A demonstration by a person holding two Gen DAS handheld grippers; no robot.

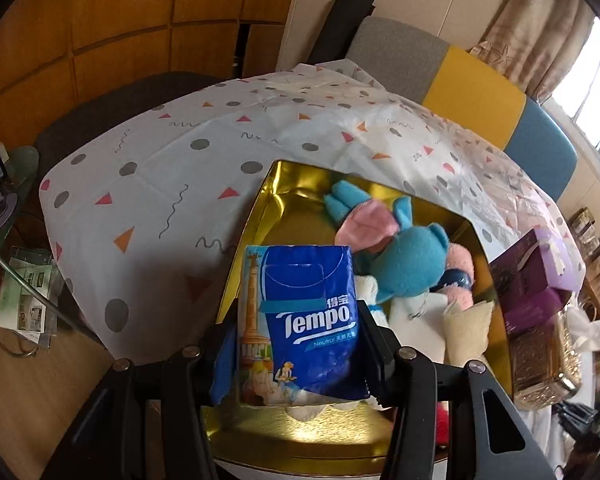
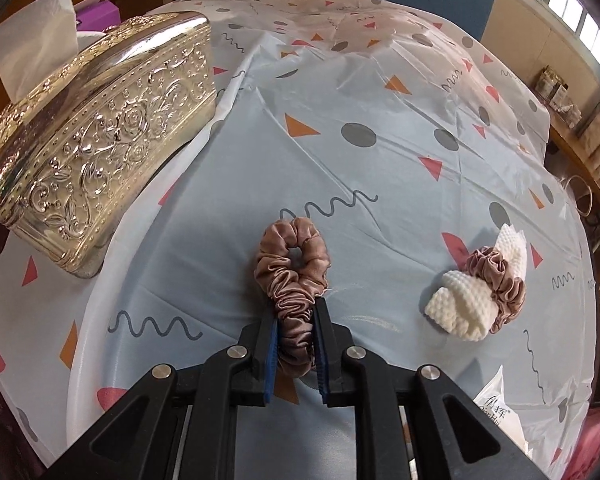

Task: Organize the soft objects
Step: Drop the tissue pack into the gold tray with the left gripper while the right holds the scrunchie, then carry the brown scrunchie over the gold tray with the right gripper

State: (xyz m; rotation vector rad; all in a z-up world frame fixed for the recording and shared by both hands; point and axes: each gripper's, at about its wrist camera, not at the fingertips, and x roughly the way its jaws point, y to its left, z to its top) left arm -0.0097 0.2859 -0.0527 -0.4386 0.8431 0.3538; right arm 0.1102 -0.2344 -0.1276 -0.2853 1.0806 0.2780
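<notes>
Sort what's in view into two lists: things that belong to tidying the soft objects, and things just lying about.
Part of the job:
- Tempo tissue pack
- gold tray
- blue plush toy
- pink scrunchie
- second scrunchie
- white knitted cloth

Lying about:
- silver embossed tissue box
- purple box
- patterned tablecloth

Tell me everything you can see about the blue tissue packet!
The tissue packet is a soft, shiny blue plastic pack with white "Tempo" lettering and a cartoon tower picture down its left side. It stands upright, sealed, pinched at both sides by the left gripper, above the near end of the gold tin.
</notes>
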